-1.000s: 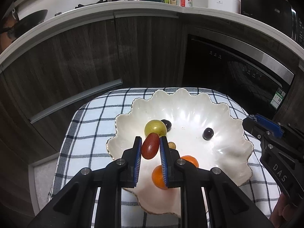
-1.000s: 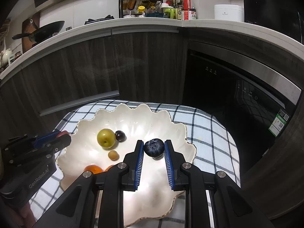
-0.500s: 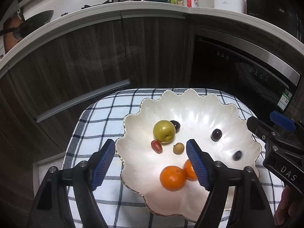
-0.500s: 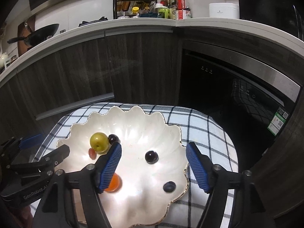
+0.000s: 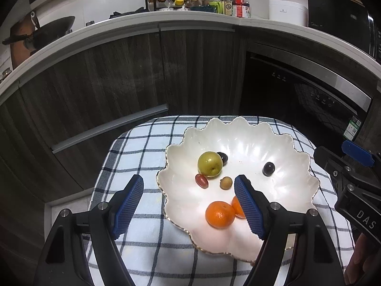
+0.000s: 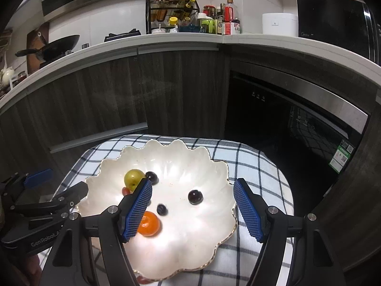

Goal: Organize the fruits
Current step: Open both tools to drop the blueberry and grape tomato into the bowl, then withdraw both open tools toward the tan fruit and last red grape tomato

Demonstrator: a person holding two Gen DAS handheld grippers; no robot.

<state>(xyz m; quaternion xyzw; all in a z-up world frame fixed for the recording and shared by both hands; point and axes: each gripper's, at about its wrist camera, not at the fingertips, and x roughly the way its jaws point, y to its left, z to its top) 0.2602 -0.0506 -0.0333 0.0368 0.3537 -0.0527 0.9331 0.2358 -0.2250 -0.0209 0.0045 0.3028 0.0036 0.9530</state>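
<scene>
A white scalloped plate (image 5: 293,190) (image 6: 214,233) sits on a checked cloth. It holds a green-yellow fruit (image 5: 210,164) (image 6: 133,178), a red grape tomato (image 5: 202,180), a small brown fruit (image 5: 225,182), two oranges (image 5: 219,214) (image 6: 149,223), dark grapes (image 5: 268,168) (image 6: 195,196) and a blueberry (image 6: 162,209). My left gripper (image 5: 189,207) is open and empty above the plate's near left rim. My right gripper (image 6: 193,209) is open and empty above the plate.
The checked cloth (image 5: 142,152) covers a small table. Dark wood cabinets (image 5: 95,85) and a black oven (image 5: 309,95) stand behind it. A counter (image 6: 190,38) above holds bottles, a spice rack and a wok. Each gripper shows at the other view's edge (image 5: 352,181) (image 6: 38,205).
Both grippers opened and pulled back. The left let go of the red grape tomato and the right let go of the blueberry; both now lie on the plate.
</scene>
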